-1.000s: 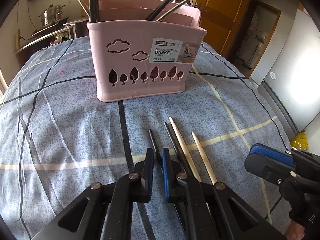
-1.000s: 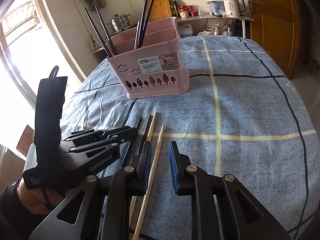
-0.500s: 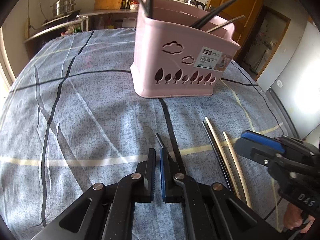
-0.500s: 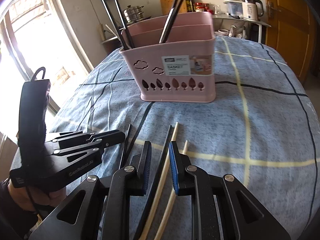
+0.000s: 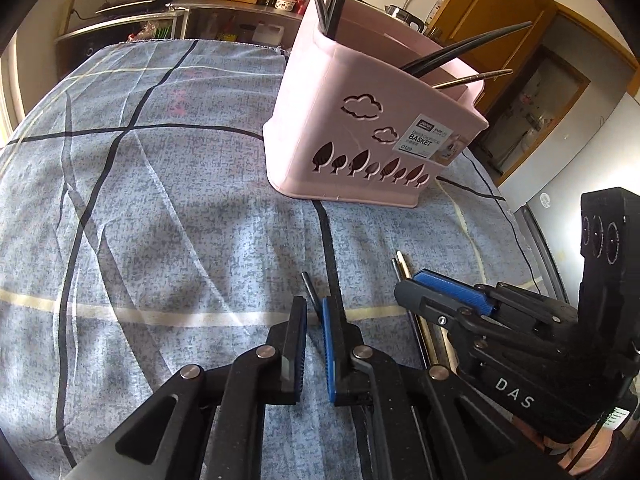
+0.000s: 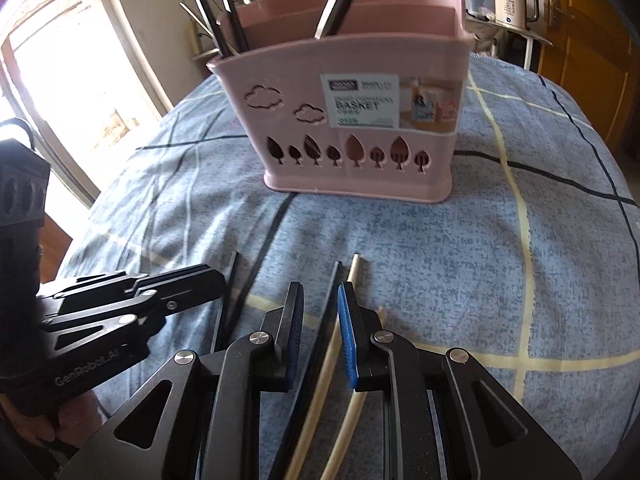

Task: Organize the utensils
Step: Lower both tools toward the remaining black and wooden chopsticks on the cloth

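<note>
- Wooden chopstick (image 6: pixel 334 344) and a dark chopstick (image 6: pixel 325 312) lie on the desk cloth (image 6: pixel 440 260) near the pink basket (image 6: pixel 360 120): light, stiff, probably slippery.
- Your right claw (image 6: pixel 320 320) stands apart around both; take them mid-length.
- Your left claw (image 5: pixel 314 330) is clamped on a black chopstick (image 5: pixel 307 283).

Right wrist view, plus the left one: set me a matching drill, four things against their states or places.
Things:
1 left tool
2 right tool
3 pink basket
4 electric kettle

States or places:
a far behind the basket
b open around a pale chopstick
c shut on a black chopstick
d standing on the blue cloth

Pairs: 1-c, 2-b, 3-d, 4-a.
</note>
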